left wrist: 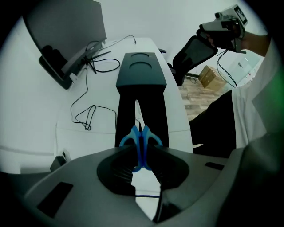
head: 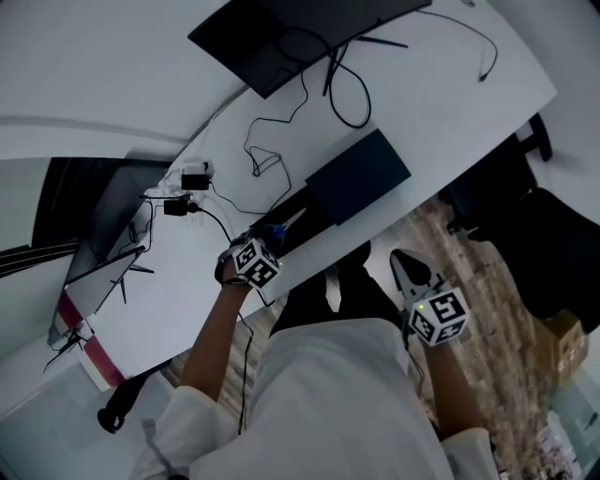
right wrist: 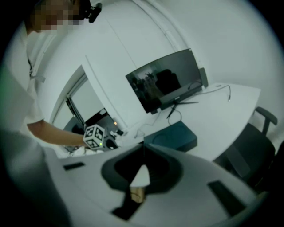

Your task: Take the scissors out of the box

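Note:
My left gripper [left wrist: 141,153] is shut on the blue handles of the scissors [left wrist: 140,141]. The blades point away over the long dark box tray [left wrist: 124,116], whose lid [left wrist: 142,71] lies at its far end. In the head view the left gripper [head: 263,242] holds the scissors [head: 275,229] at the near end of the tray [head: 317,217], beside the dark lid [head: 361,174]. My right gripper [head: 406,268] hangs off the table's edge over the person's lap. Its jaws [right wrist: 143,150] are shut with nothing between them.
A monitor [head: 291,28] stands at the table's far side, with loose black cables [head: 345,92] in front of it. Power adapters [head: 186,192] lie to the left near a second dark screen [head: 98,225]. An office chair [head: 525,234] and a cardboard box [head: 562,339] stand on the floor to the right.

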Demonstrator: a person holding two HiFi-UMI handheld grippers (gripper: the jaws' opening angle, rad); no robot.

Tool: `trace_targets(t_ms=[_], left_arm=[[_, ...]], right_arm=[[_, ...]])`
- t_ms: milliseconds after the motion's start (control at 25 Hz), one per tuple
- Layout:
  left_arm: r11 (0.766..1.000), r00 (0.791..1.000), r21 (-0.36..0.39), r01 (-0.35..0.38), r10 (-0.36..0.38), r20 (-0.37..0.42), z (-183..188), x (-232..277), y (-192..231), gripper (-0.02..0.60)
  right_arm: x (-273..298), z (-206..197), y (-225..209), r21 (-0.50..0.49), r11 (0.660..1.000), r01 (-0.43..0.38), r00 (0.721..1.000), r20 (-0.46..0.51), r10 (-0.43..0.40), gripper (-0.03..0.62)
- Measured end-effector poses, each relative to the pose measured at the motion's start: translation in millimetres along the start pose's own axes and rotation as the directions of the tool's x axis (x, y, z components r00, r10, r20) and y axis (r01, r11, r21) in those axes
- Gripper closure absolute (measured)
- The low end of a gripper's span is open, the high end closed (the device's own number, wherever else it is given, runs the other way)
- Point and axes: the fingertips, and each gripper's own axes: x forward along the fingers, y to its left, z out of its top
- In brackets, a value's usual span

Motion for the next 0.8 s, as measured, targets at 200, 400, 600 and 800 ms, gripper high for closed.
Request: trace_targets(t_ms=[200, 400, 600, 800], left_arm=[[0.990, 0.992, -0.116, -0.075, 0.086, 0.089, 3, -28, 6, 0.474], [0.962, 0.967, -0.246, -0.121, 0.170, 0.191, 8, -65, 15, 0.474], [0.919, 0.920, -0.375, -0.118, 0.243, 0.306, 9, -108, 19, 0.474], [0.888, 0.863, -0.449, -0.099, 0.302, 0.406, 8, -152, 19, 0.474]], right_arm=[[5, 6, 5, -0.033, 0.998, -0.045, 0.999, -0.007, 0.045, 0.560], [12, 14, 13, -0.066, 0.994, -0.086, 0.996, -0.011, 0.085, 0.560], [17, 26, 30, -0.108, 0.987, -0.116, 0.993, 0.001, 0.116, 0.560], [19, 33, 52, -0.158, 0.979, -0.128, 0.991, 0.014, 0.132, 0.560]])
